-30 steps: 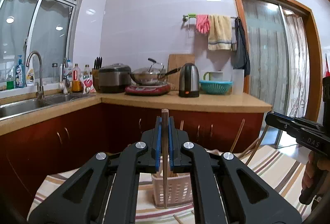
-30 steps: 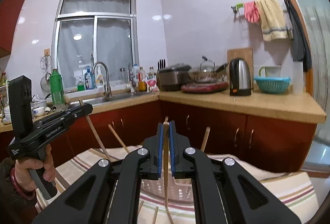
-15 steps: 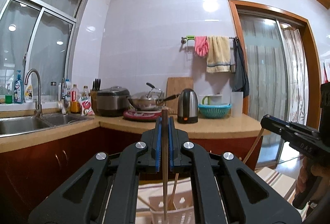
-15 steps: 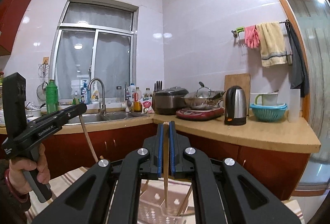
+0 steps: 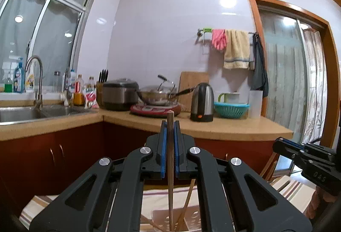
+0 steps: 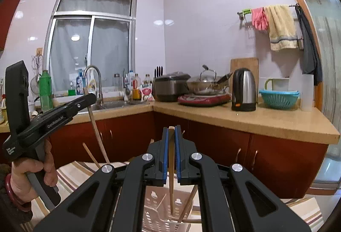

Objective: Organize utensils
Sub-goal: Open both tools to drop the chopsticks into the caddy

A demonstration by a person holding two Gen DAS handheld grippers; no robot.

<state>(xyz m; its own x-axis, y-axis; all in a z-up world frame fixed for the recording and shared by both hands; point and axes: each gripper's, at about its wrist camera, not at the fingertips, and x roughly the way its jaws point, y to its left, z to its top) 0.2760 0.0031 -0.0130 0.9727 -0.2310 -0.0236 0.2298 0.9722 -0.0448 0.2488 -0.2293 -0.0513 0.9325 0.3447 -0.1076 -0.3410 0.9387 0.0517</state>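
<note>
Upright between blue pads, a wooden chopstick (image 5: 170, 159) is clamped in the left gripper (image 5: 170, 125), its fingers pressed narrow against the stick, whose lower end hangs inside the white perforated basket (image 5: 192, 216) at 6 o'clock of the left wrist view. Another chopstick (image 5: 185, 204) leans in that basket, just beside the held one at its 5 o'clock. At 3 o'clock of the same view, the right gripper (image 5: 277, 144) juts in from the edge.

From the right wrist camera, the right gripper's jaws are likewise closed on a second chopstick (image 6: 171, 168), its tip down in the basket at 6 o'clock. At 9 o'clock, a hand (image 6: 29, 176) grips the black handle of the left gripper, the stick slanting down from its tip. The basket sits on a striped cloth (image 6: 70, 174). Behind, at 12 o'clock, a kitchen counter (image 6: 245, 118) carries a kettle (image 6: 244, 89), a rice cooker (image 6: 171, 85) and a teal colander (image 6: 279, 98).
</note>
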